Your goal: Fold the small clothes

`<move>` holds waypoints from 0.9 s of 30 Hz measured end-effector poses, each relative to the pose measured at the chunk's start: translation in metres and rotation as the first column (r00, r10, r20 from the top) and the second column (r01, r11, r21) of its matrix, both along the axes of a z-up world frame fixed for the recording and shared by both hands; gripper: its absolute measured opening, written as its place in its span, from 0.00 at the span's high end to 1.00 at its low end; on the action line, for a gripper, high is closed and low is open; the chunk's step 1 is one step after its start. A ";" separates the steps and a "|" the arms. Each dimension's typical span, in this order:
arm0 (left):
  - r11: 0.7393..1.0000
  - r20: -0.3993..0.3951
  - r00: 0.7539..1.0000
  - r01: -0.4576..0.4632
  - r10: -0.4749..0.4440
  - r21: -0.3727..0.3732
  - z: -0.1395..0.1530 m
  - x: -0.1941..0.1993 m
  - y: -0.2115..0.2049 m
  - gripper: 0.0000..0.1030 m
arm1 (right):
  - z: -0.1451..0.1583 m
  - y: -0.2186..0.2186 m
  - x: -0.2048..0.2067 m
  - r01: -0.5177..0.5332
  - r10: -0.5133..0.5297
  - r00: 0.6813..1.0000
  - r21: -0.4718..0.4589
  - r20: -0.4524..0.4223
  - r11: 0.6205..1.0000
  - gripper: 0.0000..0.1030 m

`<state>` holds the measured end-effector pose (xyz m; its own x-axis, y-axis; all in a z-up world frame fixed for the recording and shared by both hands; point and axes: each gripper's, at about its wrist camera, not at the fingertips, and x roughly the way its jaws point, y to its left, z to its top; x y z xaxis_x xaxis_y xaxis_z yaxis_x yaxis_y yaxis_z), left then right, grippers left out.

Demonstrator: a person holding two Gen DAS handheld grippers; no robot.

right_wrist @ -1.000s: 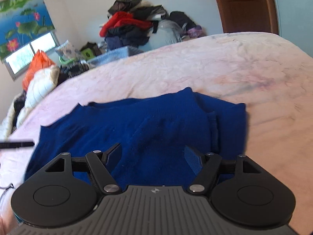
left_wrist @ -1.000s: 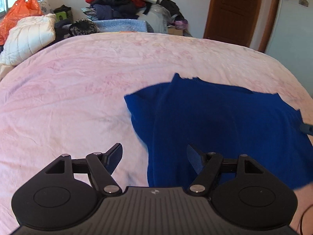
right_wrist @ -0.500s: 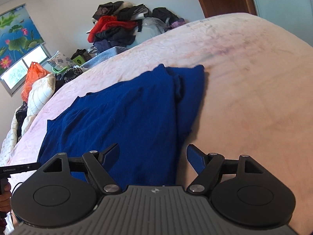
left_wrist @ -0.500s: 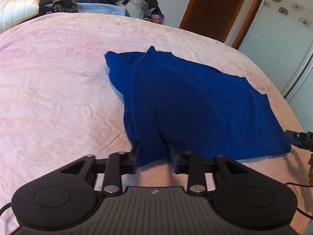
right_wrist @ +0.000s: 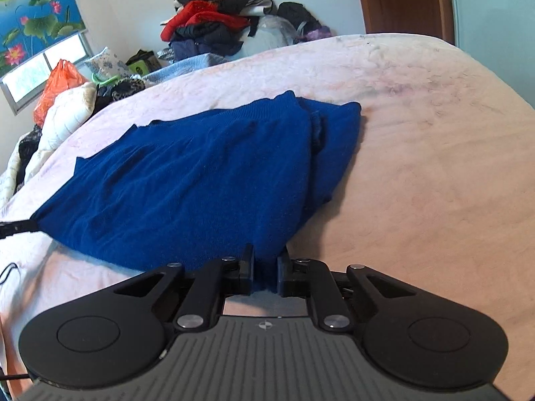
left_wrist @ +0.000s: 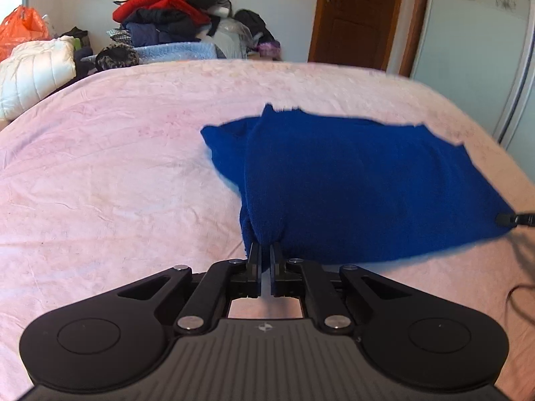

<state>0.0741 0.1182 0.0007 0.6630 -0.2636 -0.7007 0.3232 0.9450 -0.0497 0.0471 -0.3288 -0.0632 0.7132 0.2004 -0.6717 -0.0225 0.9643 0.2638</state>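
Knit fabric, soft and limp, so my blue sweater [left_wrist: 361, 187] will sag wherever I don't hold it; the near hem corners are the sensible places to grip. My left hand-held gripper [left_wrist: 264, 257] is clamped on the left corner, my right hand-held gripper [right_wrist: 265, 264] on the right. It lies on the bed [left_wrist: 117, 167], hem at 6 o'clock, long axis running 9 to 3.

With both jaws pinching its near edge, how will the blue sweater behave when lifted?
Probably floppy: the blue sweater already sags between the grips. Its knit looks grippy, so slipping seems unlikely. The folded sleeve may fall open.
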 end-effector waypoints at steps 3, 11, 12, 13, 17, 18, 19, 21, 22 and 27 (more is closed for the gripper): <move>0.998 -0.077 0.997 0.008 -0.003 0.062 -0.021 0.005 -0.004 0.96 | -0.001 0.006 0.000 0.008 -0.008 1.000 -0.077 -0.006 0.997 0.74; 0.999 0.050 0.998 -0.033 0.032 0.024 0.022 0.000 -0.013 0.94 | 0.033 0.053 0.018 -0.048 0.074 0.985 -0.164 0.155 0.985 0.49; 0.999 0.058 0.998 -0.034 0.033 0.023 0.025 0.003 -0.020 0.93 | 0.032 0.064 0.026 -0.084 0.111 0.982 -0.174 0.155 0.981 0.47; 0.999 0.051 0.998 -0.034 0.033 0.029 0.025 0.008 -0.029 0.92 | 0.029 0.076 0.034 -0.116 0.143 0.979 -0.178 0.146 0.977 0.42; 0.994 0.002 0.999 -0.053 0.053 0.101 0.002 0.027 -0.062 0.92 | 0.015 0.112 0.058 -0.163 0.182 0.977 -0.160 0.112 0.974 0.31; 0.990 -0.014 0.997 -0.072 0.074 0.122 -0.007 0.031 -0.068 0.92 | 0.011 0.118 0.060 -0.156 0.175 0.979 -0.167 0.107 0.974 0.30; 0.987 -0.033 0.995 -0.086 0.091 0.133 -0.015 0.034 -0.071 0.92 | 0.009 0.125 0.061 -0.140 0.160 0.982 -0.185 0.100 0.973 0.24; 0.984 -0.048 0.992 -0.109 0.116 0.141 -0.025 0.034 -0.076 0.92 | -0.001 0.135 0.058 -0.107 0.128 0.989 -0.231 0.078 0.967 0.11; 0.981 -0.025 0.992 -0.121 0.126 0.150 -0.027 0.031 -0.079 0.92 | -0.006 0.140 0.056 -0.100 0.120 0.991 -0.255 0.066 0.962 0.03; 0.966 0.040 0.990 -0.140 0.135 0.215 -0.033 0.018 -0.091 0.91 | -0.016 0.143 0.046 -0.083 0.113 0.989 -0.282 0.093 0.956 0.00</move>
<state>0.0921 0.0276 -0.0323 0.7000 -0.0123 -0.7140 0.1881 0.9677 0.1677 0.0929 -0.1853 -0.0796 0.7697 0.0903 -0.6320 -0.1341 0.9907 -0.0217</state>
